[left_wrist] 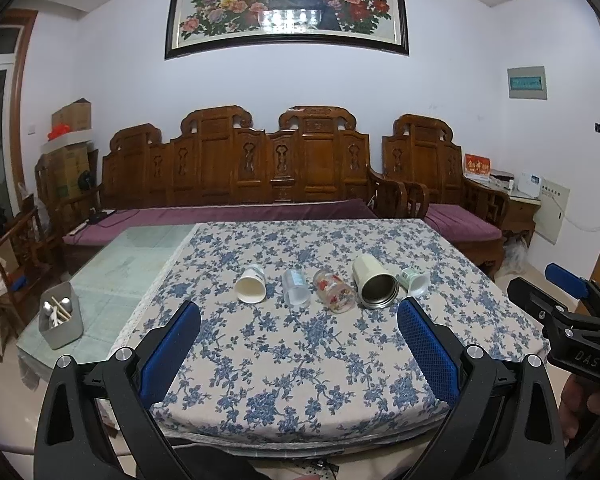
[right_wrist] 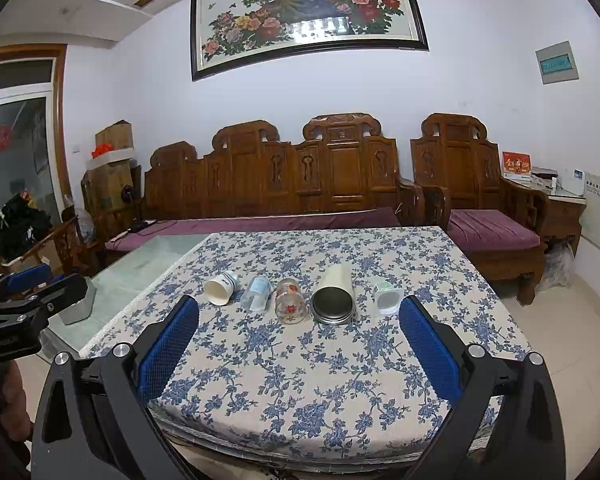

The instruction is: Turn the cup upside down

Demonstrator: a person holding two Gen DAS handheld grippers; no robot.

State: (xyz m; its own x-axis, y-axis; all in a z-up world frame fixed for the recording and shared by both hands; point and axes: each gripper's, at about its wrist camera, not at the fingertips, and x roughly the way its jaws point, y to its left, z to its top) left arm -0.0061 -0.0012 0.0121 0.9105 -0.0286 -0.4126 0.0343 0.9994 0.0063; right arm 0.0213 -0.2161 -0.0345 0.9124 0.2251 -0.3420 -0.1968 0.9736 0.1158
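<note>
Both grippers, left gripper [left_wrist: 298,354] and right gripper [right_wrist: 299,354], spread wide, grasping nothing, near table edge. Floral tablecloth [left_wrist: 300,360] next. On it, five cups on their sides in a row: cream tumbler [left_wrist: 374,283] biggest; left of tumbler flowered glass [left_wrist: 334,291], clear cup [left_wrist: 296,287], white paper cup [left_wrist: 252,284]; right of tumbler small white cup [left_wrist: 415,281].

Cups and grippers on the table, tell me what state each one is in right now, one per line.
White paper cup: on its side, mouth toward camera.
Clear plastic cup: on its side.
Flowered glass: on its side.
Cream steel tumbler: on its side, mouth toward camera.
Small green-print cup: on its side.
Left gripper: open, empty.
Right gripper: open, empty.
</note>
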